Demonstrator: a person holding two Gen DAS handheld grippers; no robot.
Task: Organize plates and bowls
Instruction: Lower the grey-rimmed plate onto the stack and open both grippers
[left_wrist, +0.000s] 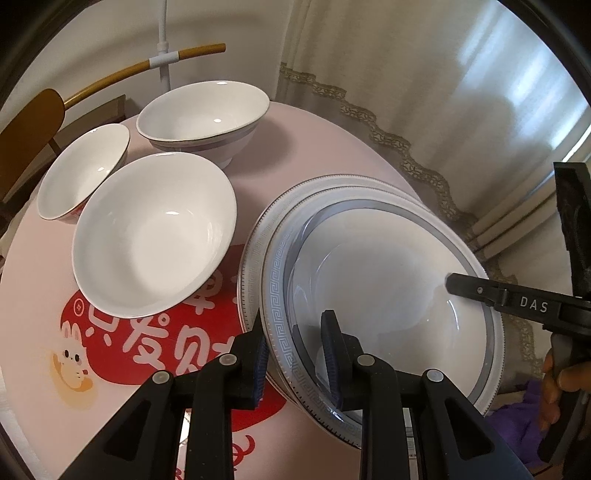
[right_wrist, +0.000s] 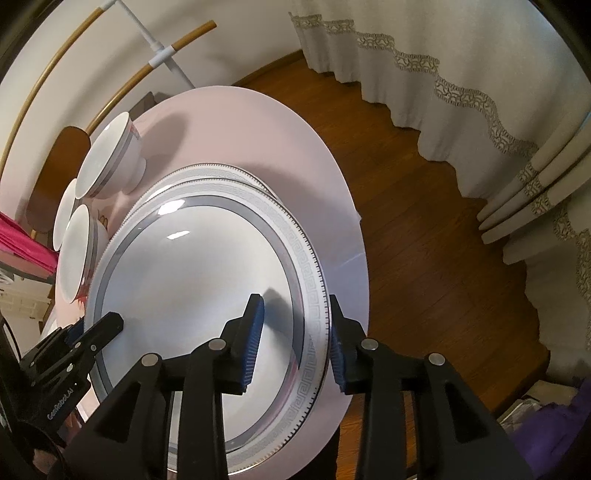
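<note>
A stack of white plates with grey patterned rims (left_wrist: 388, 280) (right_wrist: 192, 280) sits at the right of the round table. My left gripper (left_wrist: 295, 354) straddles the stack's near-left rim, one finger inside, one outside. My right gripper (right_wrist: 295, 339) straddles the right rim the same way; it also shows in the left wrist view (left_wrist: 480, 291). I cannot tell whether either grips the rim firmly or which plates are pinched. Three white bowls stand left of the plates: a large near one (left_wrist: 155, 236), a small one (left_wrist: 81, 170) and a far one (left_wrist: 203, 118).
The table (left_wrist: 314, 155) has a pink cover with a red print (left_wrist: 147, 332). A wooden chair (left_wrist: 29, 129) stands at the far left. Curtains (right_wrist: 480, 92) hang at the right above a wooden floor (right_wrist: 424, 221).
</note>
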